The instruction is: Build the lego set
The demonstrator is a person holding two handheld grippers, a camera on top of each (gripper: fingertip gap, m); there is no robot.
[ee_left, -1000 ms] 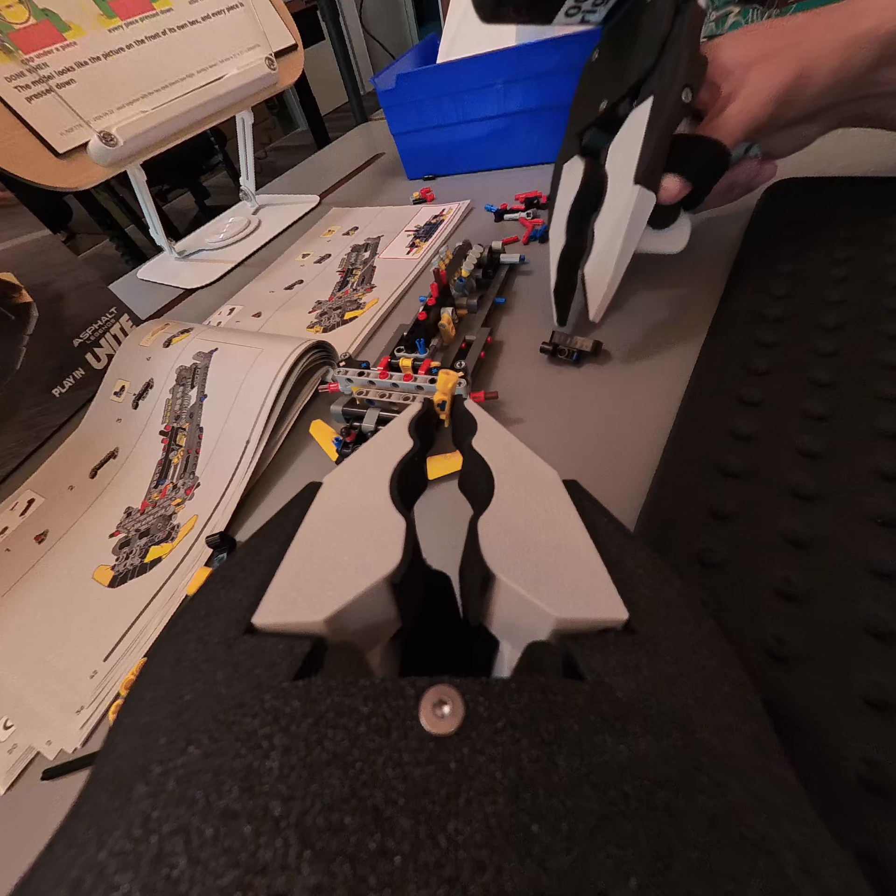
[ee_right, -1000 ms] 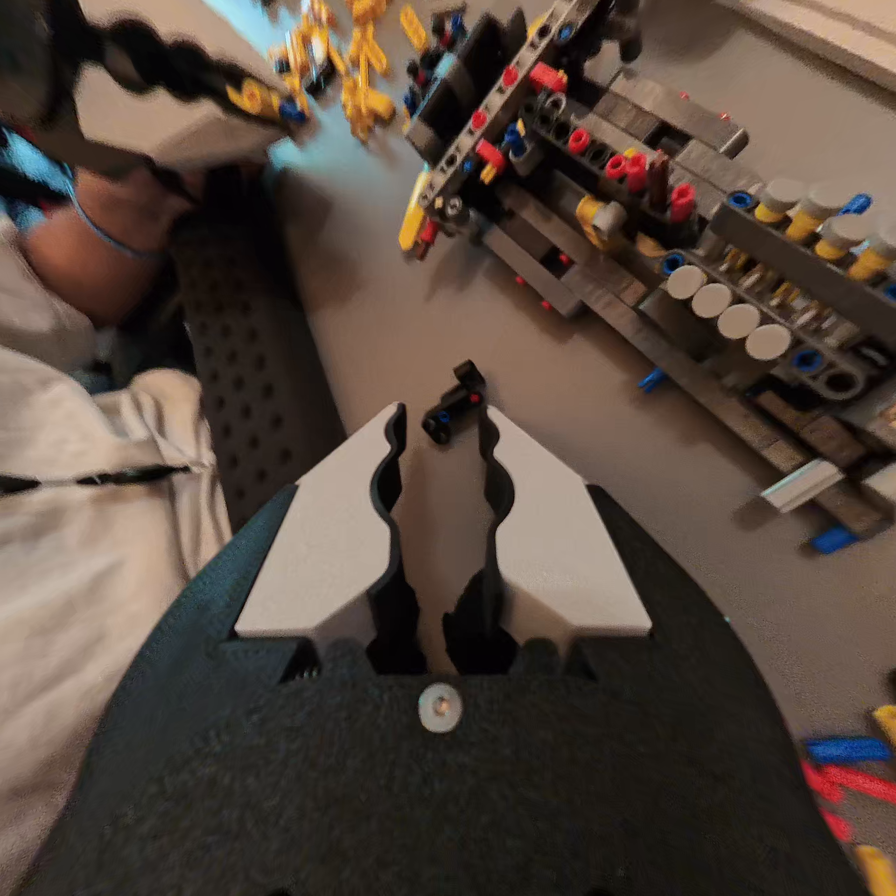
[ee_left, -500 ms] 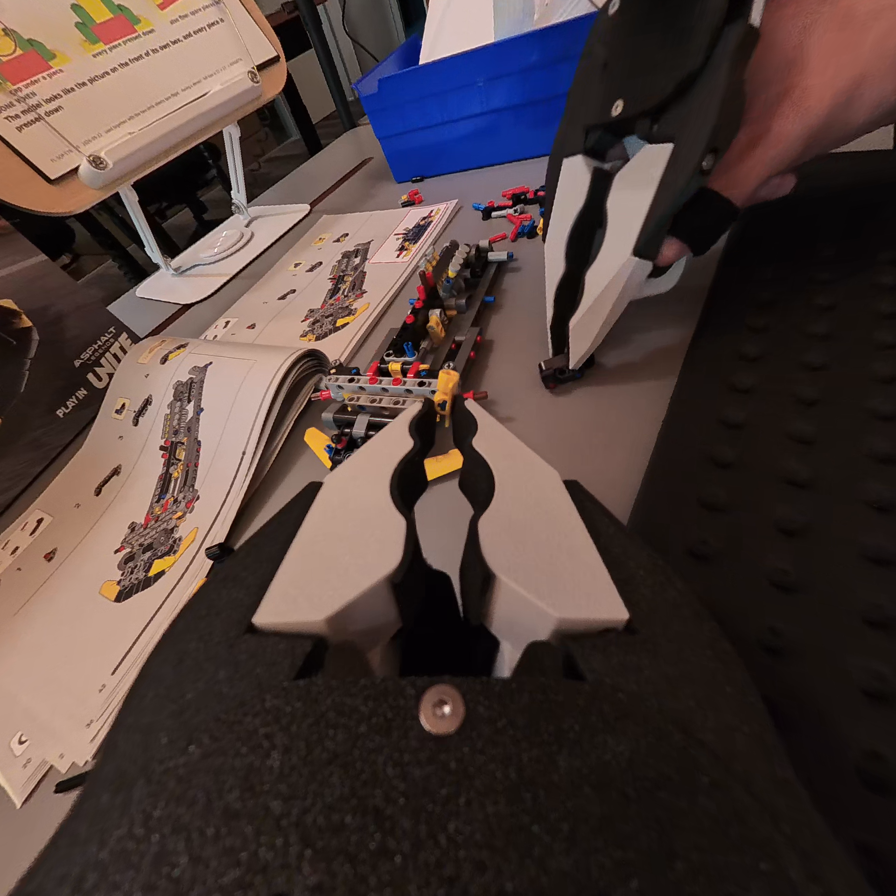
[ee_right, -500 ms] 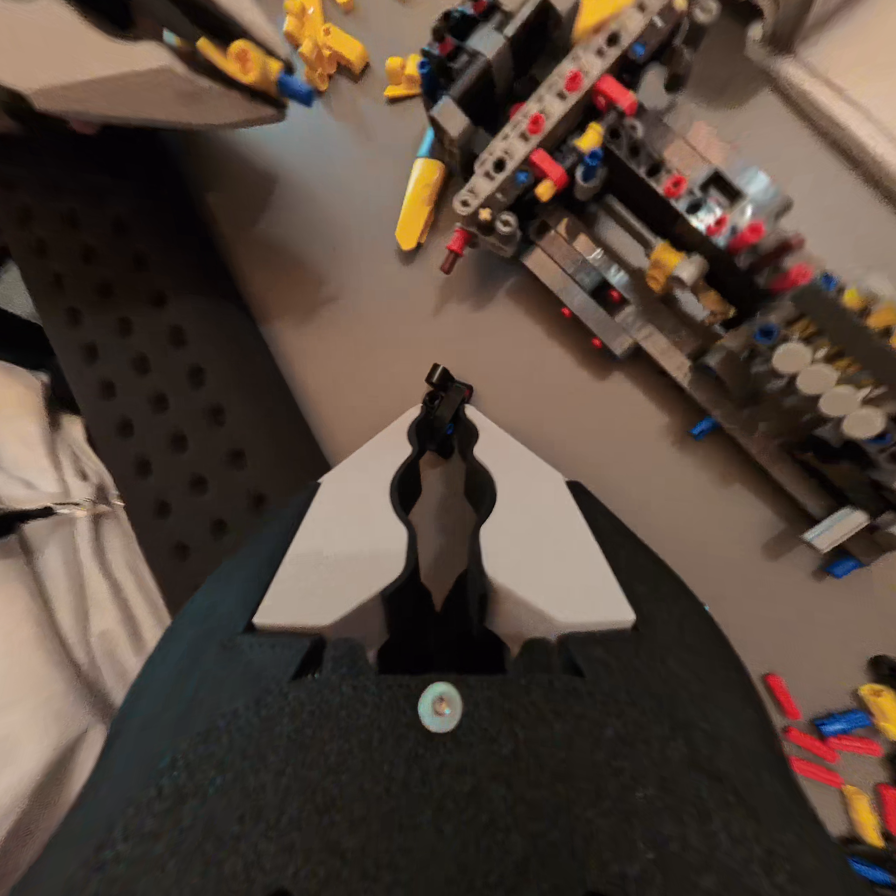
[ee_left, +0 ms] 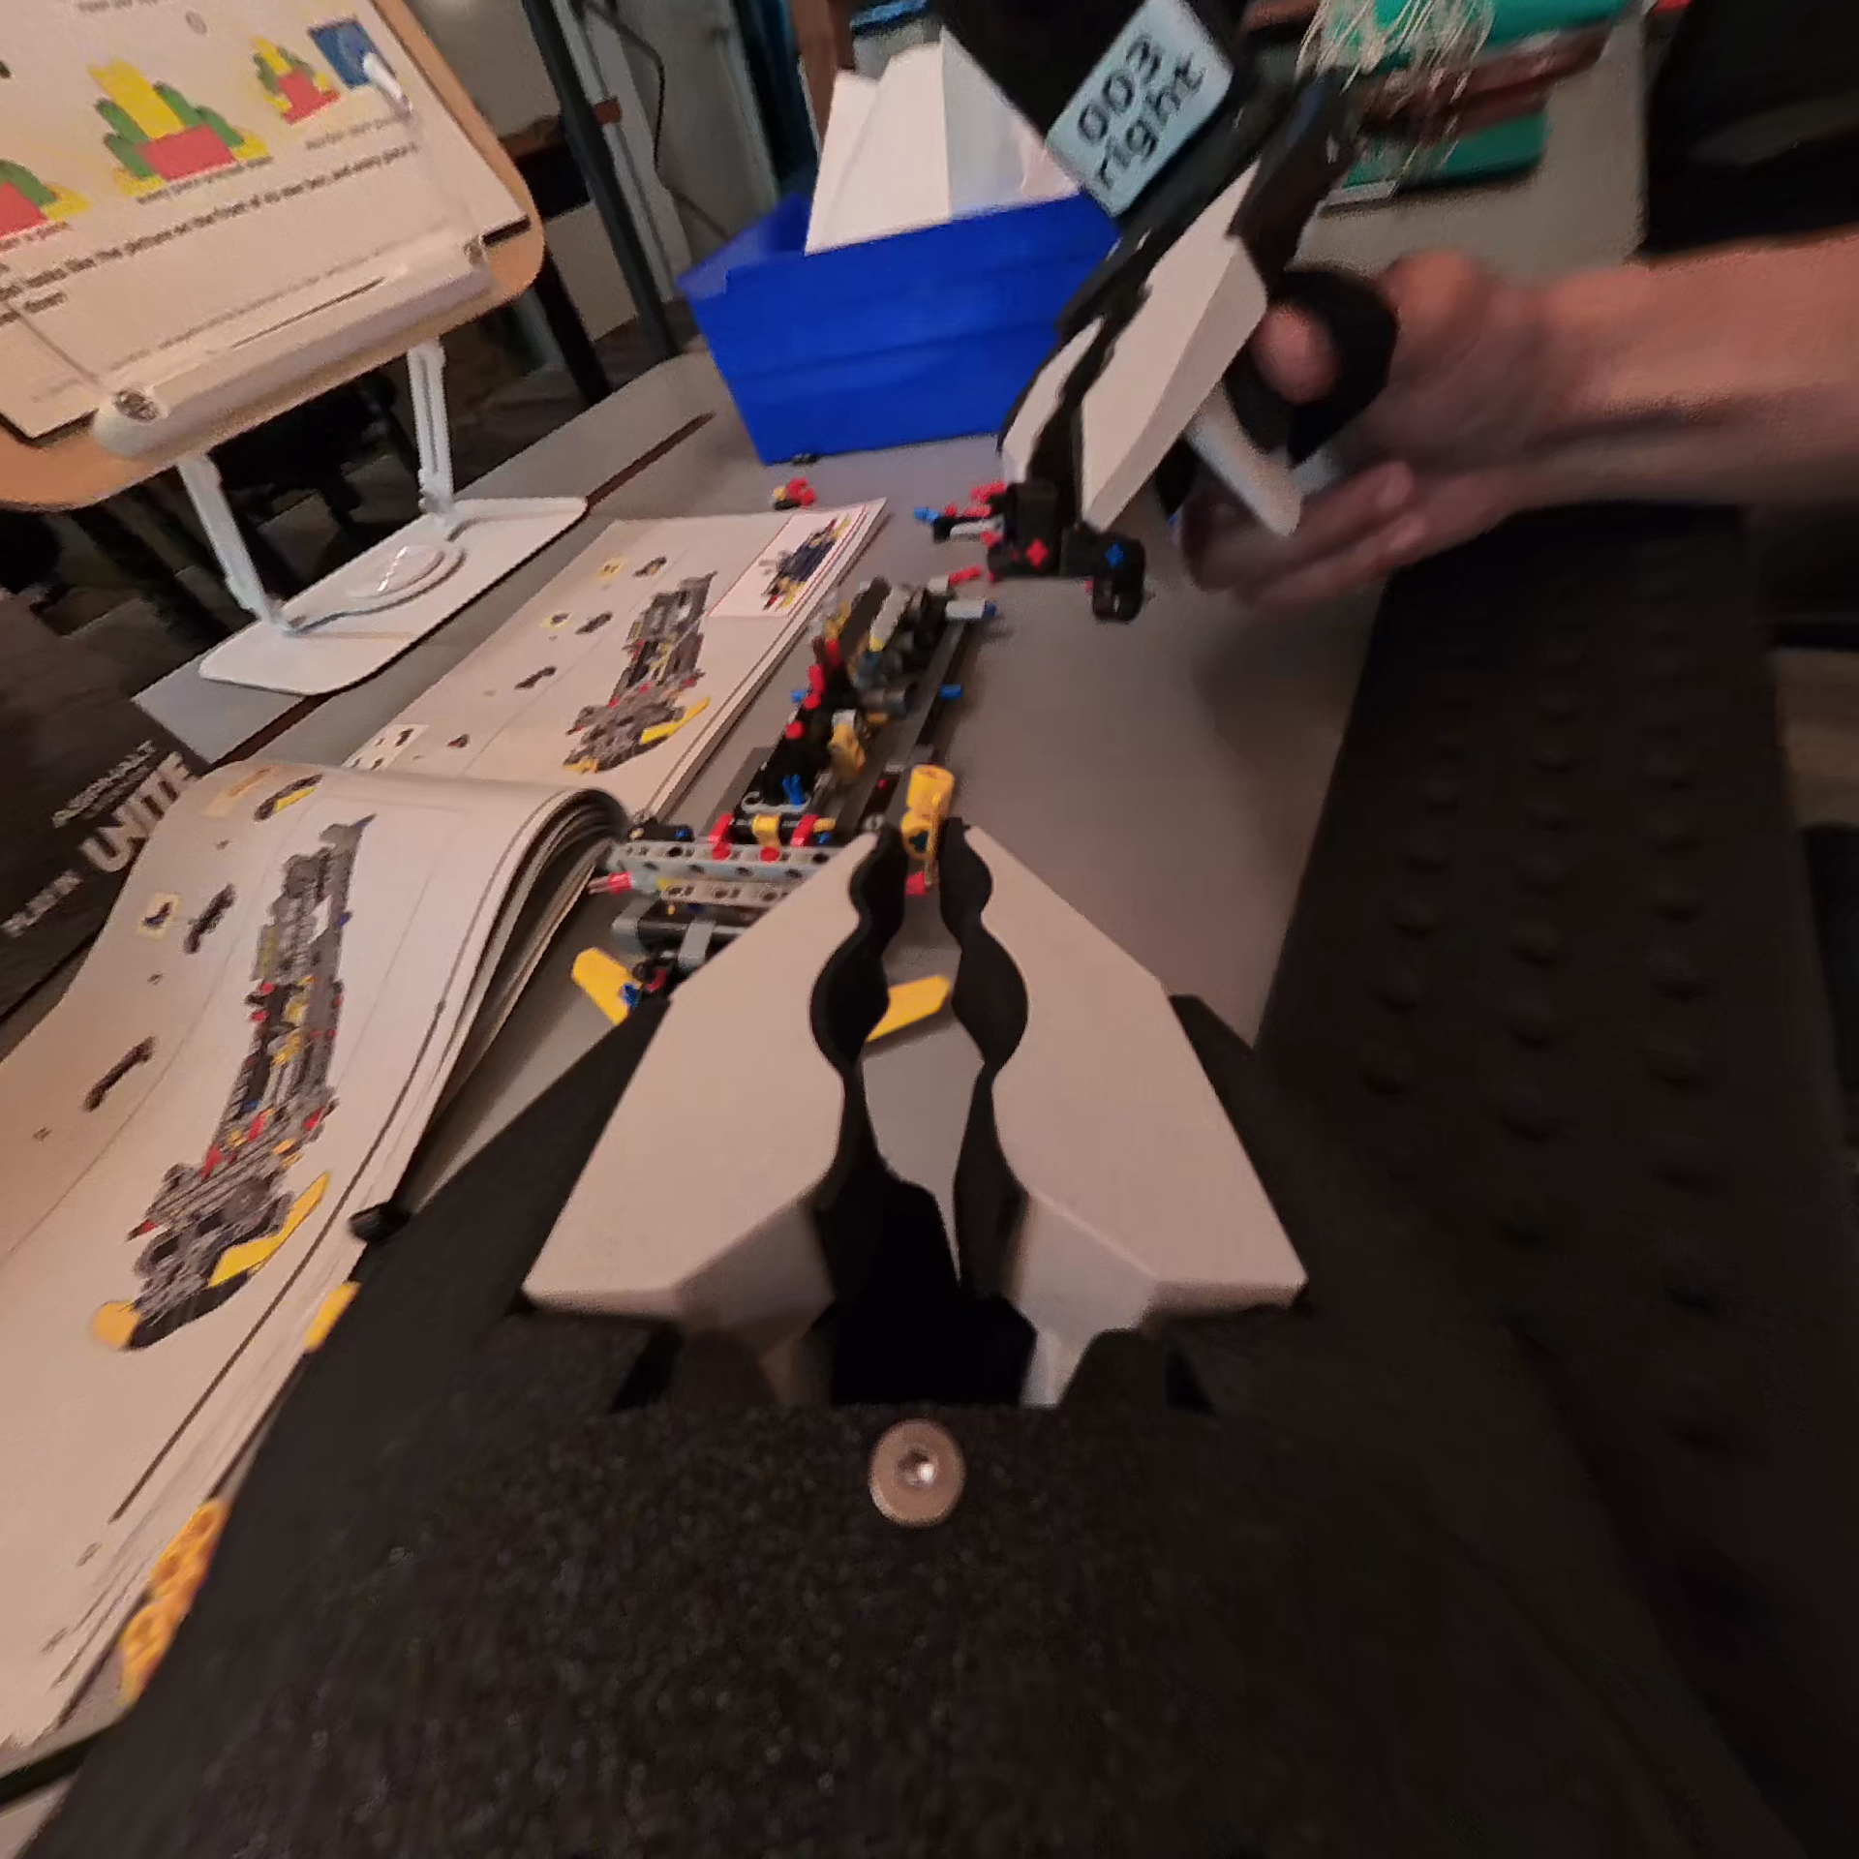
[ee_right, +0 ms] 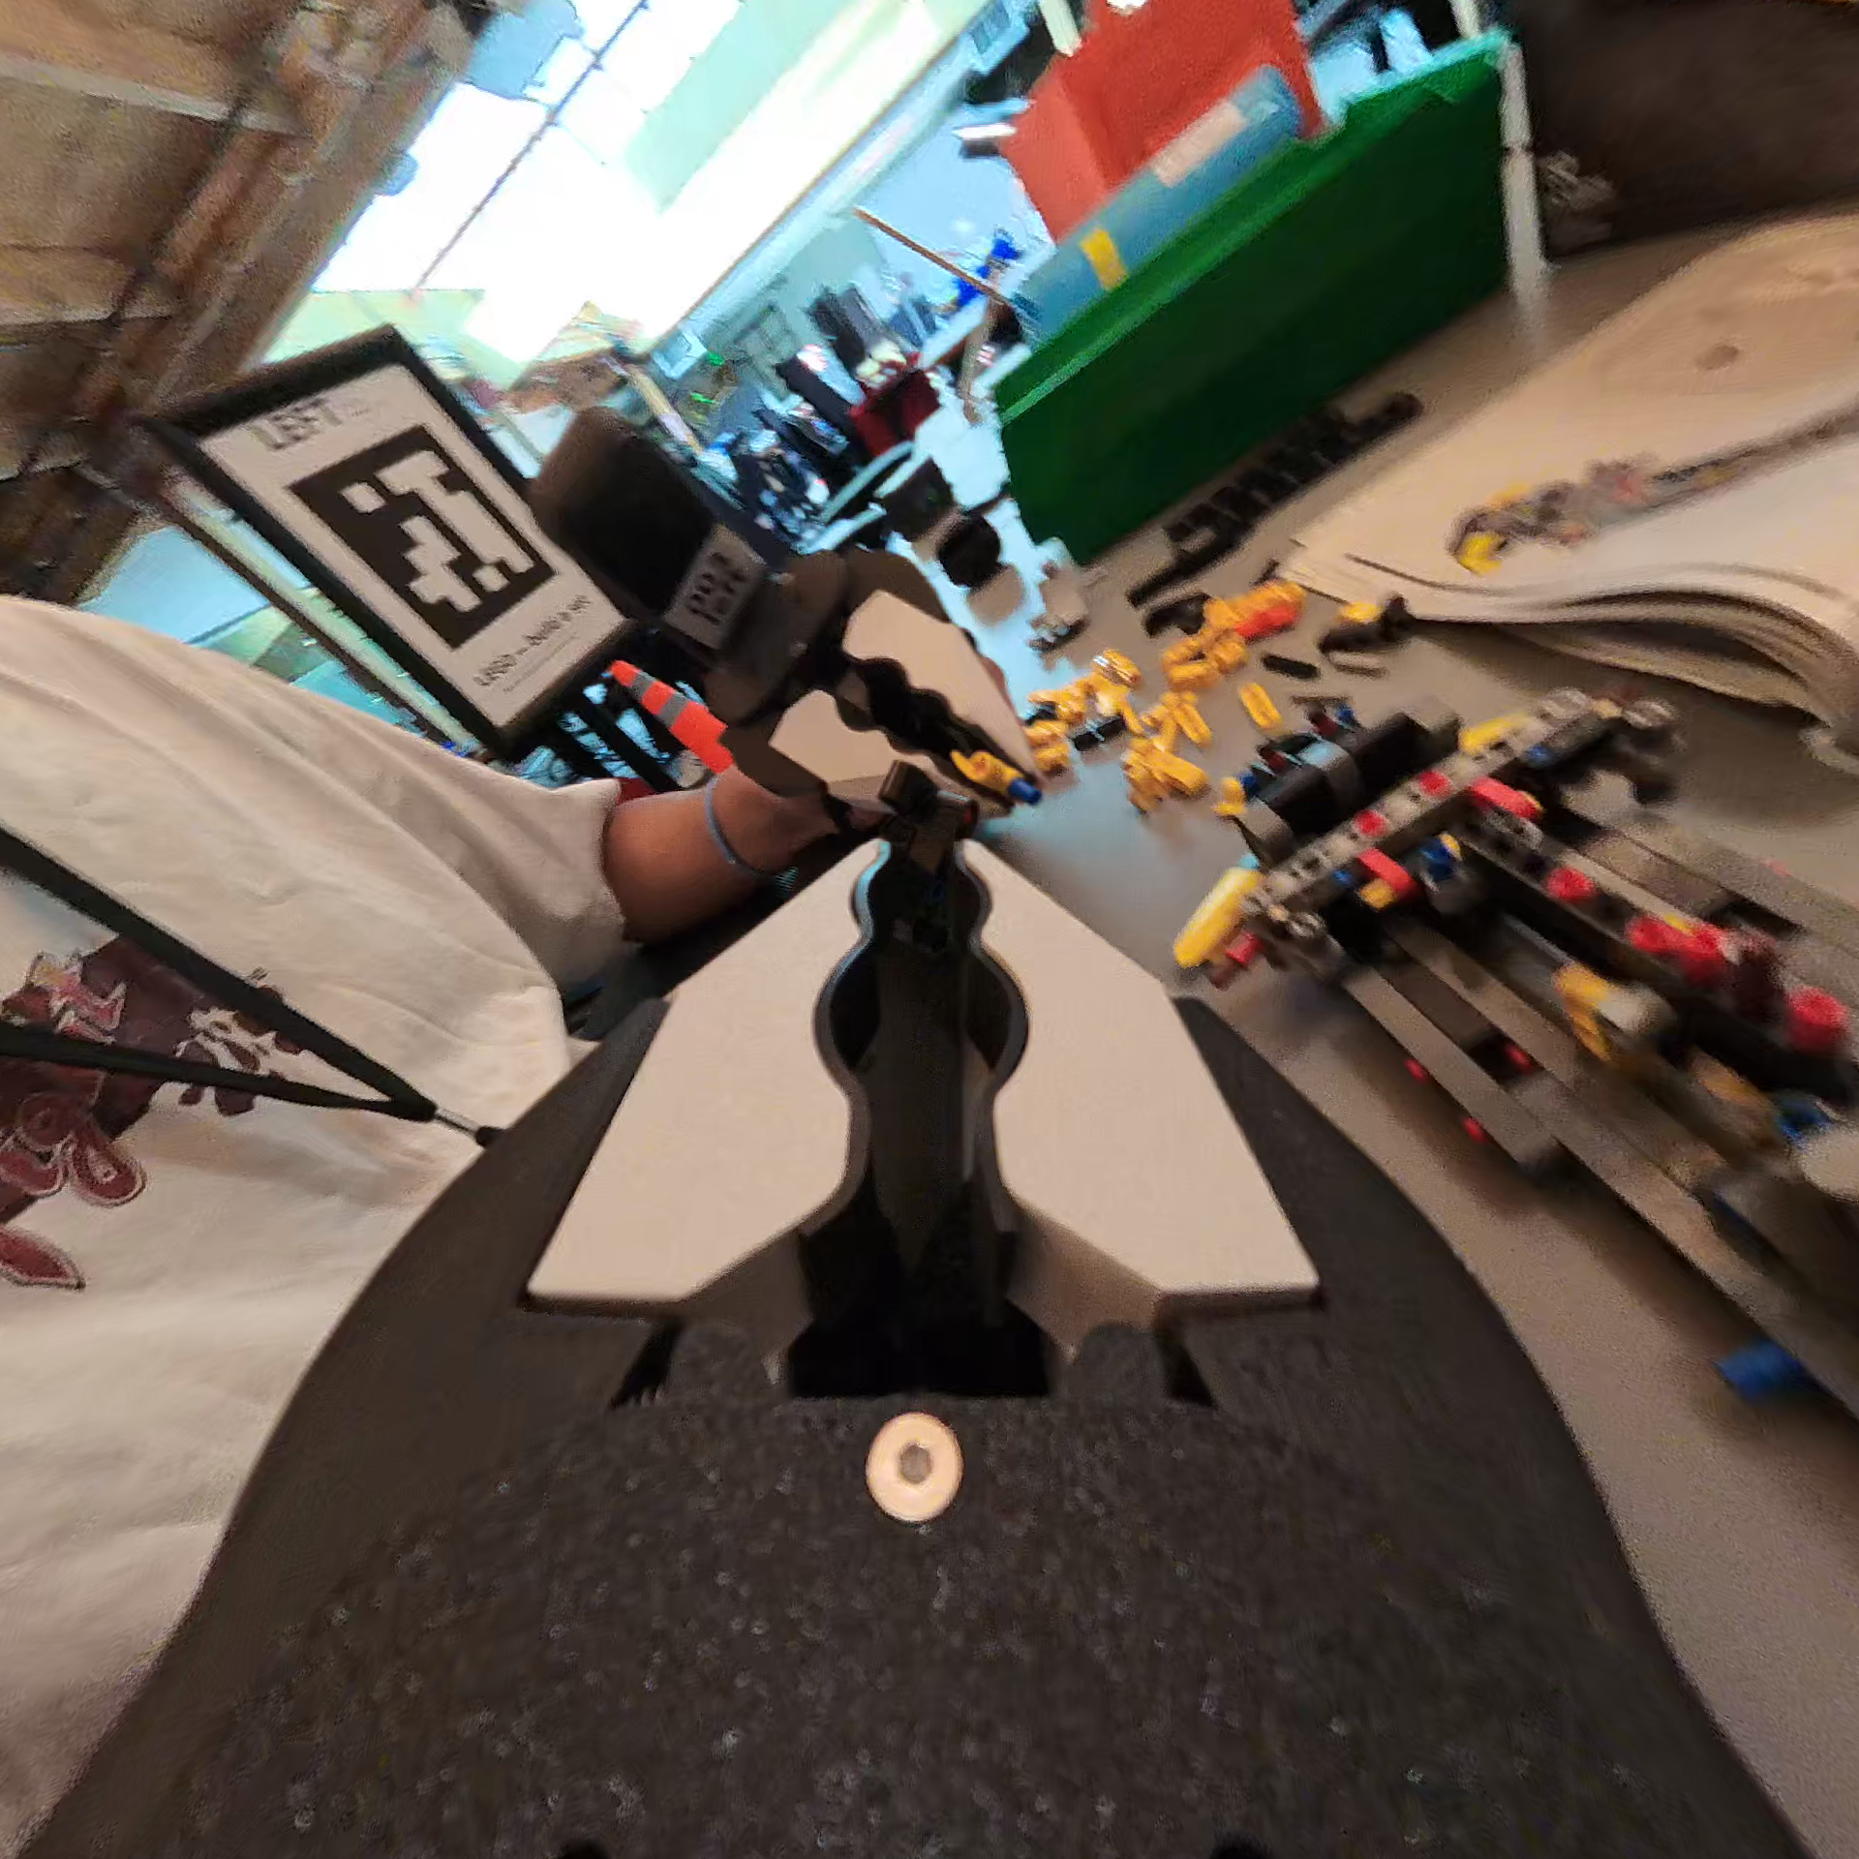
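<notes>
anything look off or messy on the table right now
Nothing damaged. Loose yellow pieces lie scattered on the table beyond the long model, ordinary sorting clutter. Each gripper holds a part: left gripper a yellow connector, right gripper a black piece.

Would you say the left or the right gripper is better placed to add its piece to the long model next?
Probably the left gripper: it holds the small yellow connector just beside the model's near end, while the right gripper holds its black piece raised, farther off.
</notes>
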